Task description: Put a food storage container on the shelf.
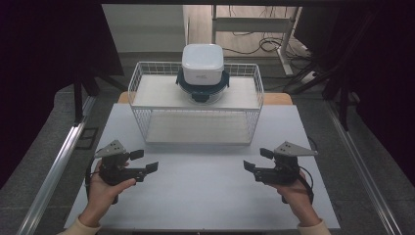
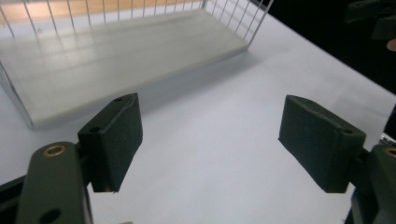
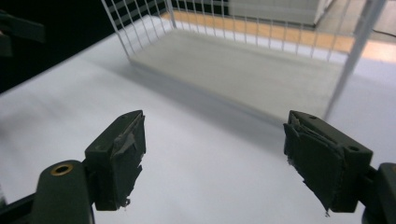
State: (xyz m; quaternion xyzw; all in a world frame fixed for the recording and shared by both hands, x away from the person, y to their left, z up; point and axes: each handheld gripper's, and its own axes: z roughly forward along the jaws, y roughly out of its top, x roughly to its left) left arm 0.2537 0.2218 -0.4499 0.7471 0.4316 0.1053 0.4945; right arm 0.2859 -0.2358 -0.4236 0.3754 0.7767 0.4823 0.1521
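A white wire rack (image 1: 195, 105) with two shelves stands at the back of the white table (image 1: 200, 191). On its top shelf sits a round glass container with a dark teal lid (image 1: 202, 87), and a white square lidded box (image 1: 202, 62) is stacked on that. My left gripper (image 1: 144, 161) is held open above the table's front left, jaws pointing right toward the middle. My right gripper (image 1: 258, 159) is open at the front right, jaws pointing left. The left gripper (image 2: 210, 144) has nothing between its jaws, and the right gripper (image 3: 215, 158) too; both face the rack's empty lower shelf (image 2: 116, 51) (image 3: 243, 70).
Metal rails (image 1: 54, 166) run along both sides of the table. Dark curtains hang at left and right. Behind the rack there are a desk frame and cables (image 1: 264, 44) on the floor. A wooden strip (image 1: 276, 98) shows behind the rack.
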